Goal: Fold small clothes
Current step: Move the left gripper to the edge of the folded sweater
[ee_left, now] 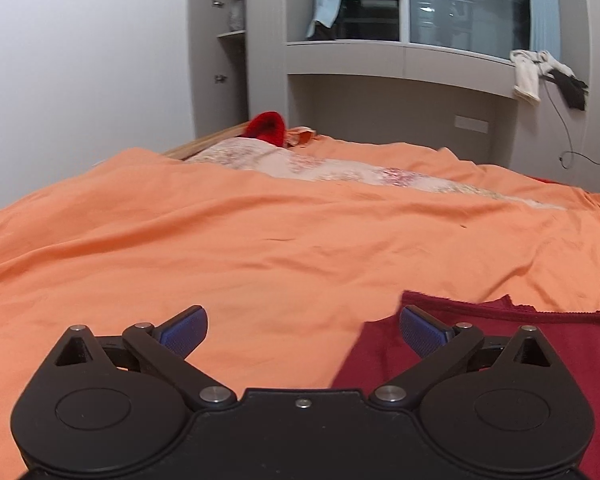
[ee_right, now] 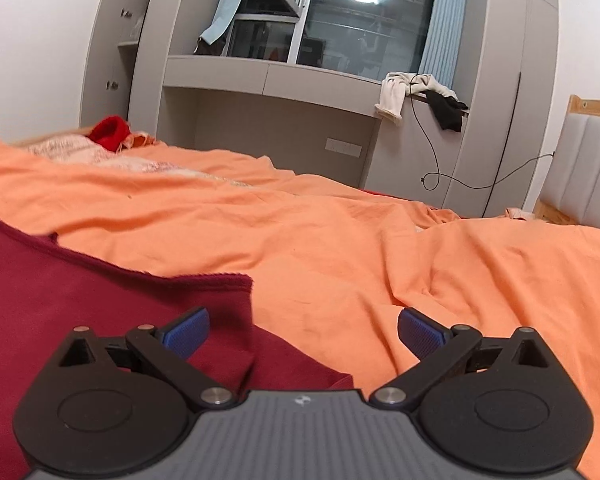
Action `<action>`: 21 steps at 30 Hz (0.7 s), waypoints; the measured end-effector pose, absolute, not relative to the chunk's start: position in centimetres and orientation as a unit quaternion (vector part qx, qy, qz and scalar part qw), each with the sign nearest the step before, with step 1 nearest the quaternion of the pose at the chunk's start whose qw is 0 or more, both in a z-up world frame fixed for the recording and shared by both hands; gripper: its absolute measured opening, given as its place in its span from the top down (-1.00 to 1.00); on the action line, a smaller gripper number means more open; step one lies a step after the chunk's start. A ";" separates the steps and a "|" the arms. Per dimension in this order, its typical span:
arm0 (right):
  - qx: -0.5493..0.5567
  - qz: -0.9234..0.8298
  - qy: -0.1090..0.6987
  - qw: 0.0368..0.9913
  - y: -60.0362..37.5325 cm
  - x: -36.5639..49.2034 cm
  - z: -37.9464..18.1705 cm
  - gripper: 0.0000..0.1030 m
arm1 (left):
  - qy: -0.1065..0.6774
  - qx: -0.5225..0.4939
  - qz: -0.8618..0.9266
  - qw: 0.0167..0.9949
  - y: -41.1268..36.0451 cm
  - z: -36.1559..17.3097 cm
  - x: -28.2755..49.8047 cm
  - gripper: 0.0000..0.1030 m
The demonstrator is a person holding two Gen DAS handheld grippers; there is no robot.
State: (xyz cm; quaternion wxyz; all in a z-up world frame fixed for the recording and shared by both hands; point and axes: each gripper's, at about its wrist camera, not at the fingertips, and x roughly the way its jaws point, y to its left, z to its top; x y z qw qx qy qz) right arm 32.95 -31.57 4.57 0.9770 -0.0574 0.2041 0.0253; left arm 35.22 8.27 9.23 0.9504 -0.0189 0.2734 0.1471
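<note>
A dark red garment (ee_left: 572, 344) lies flat on the orange bedsheet (ee_left: 260, 248). In the left wrist view it fills the lower right; in the right wrist view the same garment (ee_right: 80, 292) fills the lower left. My left gripper (ee_left: 303, 322) is open and empty, low over the sheet at the garment's left edge, its right finger over the cloth. My right gripper (ee_right: 303, 322) is open and empty at the garment's right edge, its left finger over the cloth.
A patterned quilt (ee_left: 300, 164) and a bright red item (ee_left: 266, 126) lie at the far side of the bed. Grey shelving with a window (ee_right: 340, 28) stands behind. Clothes (ee_right: 420, 96) and a cable hang from the ledge. A padded headboard (ee_right: 588, 176) is at right.
</note>
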 end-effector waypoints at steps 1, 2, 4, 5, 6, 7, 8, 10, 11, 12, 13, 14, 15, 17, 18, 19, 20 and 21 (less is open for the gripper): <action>-0.054 0.030 0.199 0.978 -31.4 32.4 5.0 -0.99 | 0.274 -0.018 0.150 0.950 8.5 9.4 34.7 -0.99; -0.050 0.033 0.194 0.979 -31.2 31.9 5.4 -0.99 | 0.275 -0.016 0.154 0.949 8.7 9.5 34.0 -0.99; -0.039 0.038 0.184 0.981 -30.6 30.7 6.1 -0.99 | 0.278 -0.014 0.162 0.947 8.9 9.5 32.6 -0.99; -0.033 0.043 0.181 0.982 -30.4 30.1 6.5 -0.99 | 0.282 -0.014 0.163 0.945 8.9 9.3 31.8 -0.99; -0.029 0.049 0.176 0.983 -29.9 29.4 6.7 -0.99 | 0.286 -0.014 0.163 0.944 8.9 9.1 31.1 -0.99; -0.026 0.055 0.173 0.983 -29.6 28.7 6.9 -0.99 | 0.291 -0.015 0.160 0.943 8.8 8.9 30.4 -0.99; -0.027 0.061 0.170 0.983 -29.1 28.1 7.1 -0.99 | 0.295 -0.019 0.154 0.943 8.7 8.6 29.7 -0.99; -0.031 0.070 0.158 0.984 -28.2 26.5 7.3 -0.99 | 0.302 -0.034 0.137 0.943 8.5 8.1 28.2 -0.99; -0.033 0.075 0.155 0.985 -27.7 25.9 7.4 -0.99 | 0.304 -0.038 0.129 0.943 8.4 8.0 27.6 -0.99; -0.034 0.081 0.153 0.984 -27.3 25.3 7.4 -0.99 | 0.304 -0.038 0.126 0.943 8.2 7.8 27.1 -0.99; -0.034 0.087 0.151 0.984 -26.9 24.7 7.4 -0.99 | 0.302 -0.034 0.130 0.944 8.0 7.7 26.7 -0.99; -0.034 0.091 0.150 0.984 -26.5 24.2 7.4 -0.99 | 0.301 -0.029 0.136 0.943 7.9 7.7 26.5 -0.99; -0.034 0.095 0.149 0.984 -26.1 23.6 7.3 -0.99 | 0.300 -0.024 0.143 0.943 7.8 7.8 26.5 -0.99; -0.029 0.098 0.148 0.984 -25.5 22.6 7.2 -0.99 | 0.297 -0.021 0.152 0.943 7.6 7.8 26.3 -0.99; -0.024 0.100 0.148 0.984 -25.2 22.1 7.1 -0.99 | 0.296 -0.021 0.154 0.942 7.5 7.9 26.3 -0.99; -0.016 0.100 0.147 0.984 -24.9 21.6 7.1 -0.99 | 0.295 -0.023 0.155 0.942 7.4 7.9 26.3 -0.99; -0.007 0.100 0.147 0.984 -24.7 21.2 7.0 -0.99 | 0.294 -0.025 0.157 0.942 7.3 7.9 26.3 -0.99; 0.004 0.098 0.148 0.984 -24.4 20.7 6.8 -0.99 | 0.292 -0.028 0.158 0.943 7.3 7.9 26.2 -0.99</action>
